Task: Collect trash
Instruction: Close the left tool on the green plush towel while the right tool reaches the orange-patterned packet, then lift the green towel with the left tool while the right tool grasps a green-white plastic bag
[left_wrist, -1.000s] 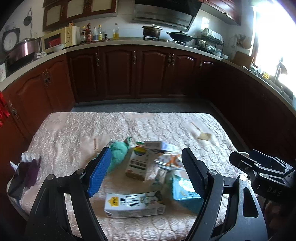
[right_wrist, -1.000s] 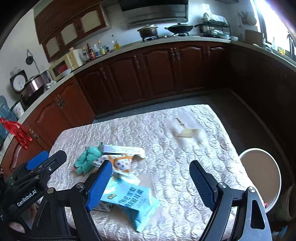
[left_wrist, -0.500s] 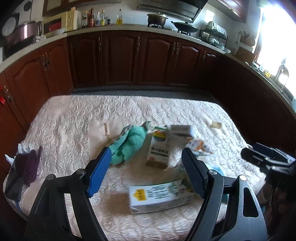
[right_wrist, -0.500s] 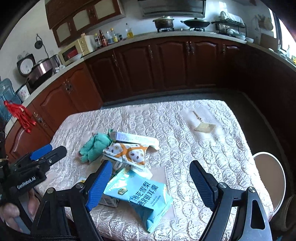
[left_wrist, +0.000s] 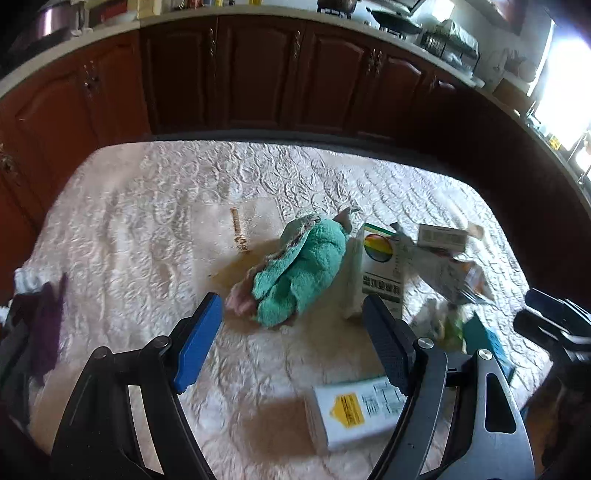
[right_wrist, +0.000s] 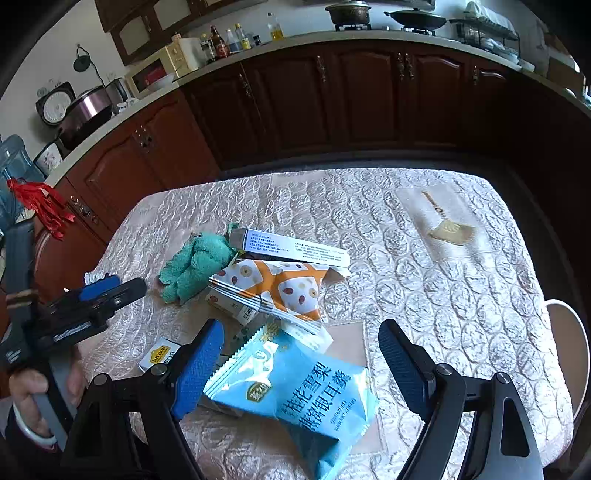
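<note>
Through the left wrist view we saw our left gripper (left_wrist: 291, 328) with its jaws spread wide and nothing between them, angled down at the heap of trash on the quilted tablecloth (left_wrist: 147, 221). The teal cloth (left_wrist: 299, 273) served as our landmark: it lay just ahead of the fingertips, a green-and-white carton (left_wrist: 376, 273) stood touching its right side, and a white box with a yellow label (left_wrist: 354, 413) lay nearer than the cloth, under the right finger. We judged this the approach step — no piece had been picked up yet — and the next move would call for settling on one item and lowering the jaws around it without dragging its neighbours. Through the right wrist view our right gripper (right_wrist: 301, 354) was likewise spread and empty, hanging over a light blue snack bag (right_wrist: 295, 395) that lay nearer to us than the teal cloth (right_wrist: 195, 266); an orange-and-white wrapper (right_wrist: 277, 288) and a long white box (right_wrist: 295, 249) lay just right of the cloth, overlapping. The bag looked thin and slippery, so we reckoned a pinch at its edge would serve best. The table stood in a kitchen — dark wooden cabinets (right_wrist: 332, 92) ran behind it beneath a counter with bottles, pots and a microwave, and what seemed a white bin (right_wrist: 572, 354) sat off the table's right edge, well apart from the cloth.
</note>
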